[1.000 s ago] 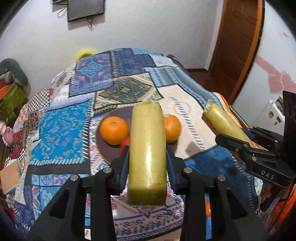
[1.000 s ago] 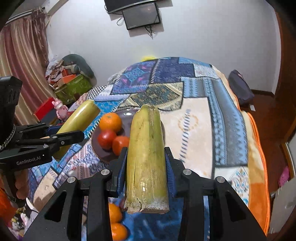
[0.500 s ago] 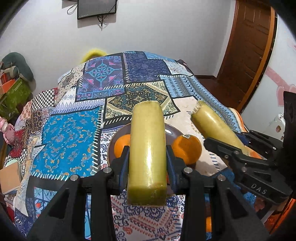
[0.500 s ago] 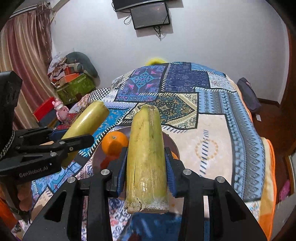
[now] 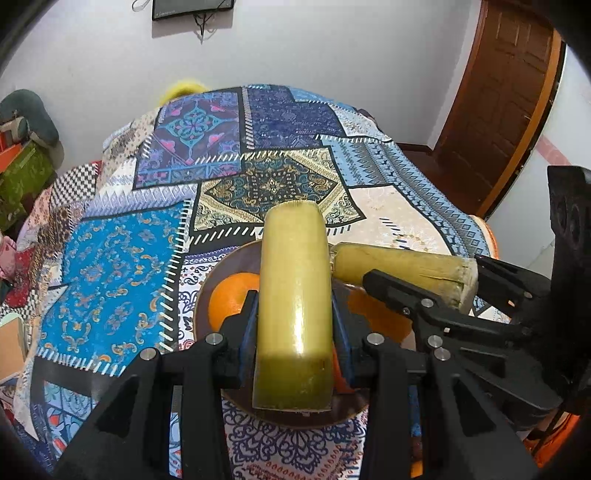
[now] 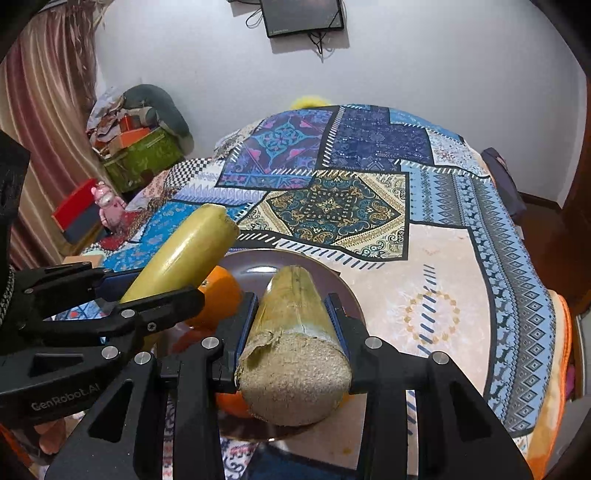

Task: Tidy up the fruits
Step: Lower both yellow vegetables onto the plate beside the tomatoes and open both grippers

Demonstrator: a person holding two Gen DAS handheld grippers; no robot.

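My left gripper [image 5: 293,325] is shut on a yellow-green sugarcane piece [image 5: 293,295] and holds it over the brown plate [image 5: 221,266]. My right gripper [image 6: 291,314] is shut on a second sugarcane piece [image 6: 295,347], tipped down toward the same plate [image 6: 258,262]. In the left wrist view that second piece [image 5: 399,266] lies crosswise at the right, its tip beside my piece. Oranges [image 5: 231,297] sit on the plate, partly hidden; one orange [image 6: 219,295] shows in the right wrist view under the left gripper's cane [image 6: 184,254].
The plate rests on a bed with a patchwork blanket [image 5: 122,266]. A wooden door [image 5: 495,110] stands at the right. Boxes and clutter [image 6: 140,147] sit by the curtain at the left. A screen [image 6: 301,16] hangs on the wall.
Both grippers have moved forward and down over the plate. The right gripper's cane has tilted steeply down, its tip now close to the left gripper's cane.
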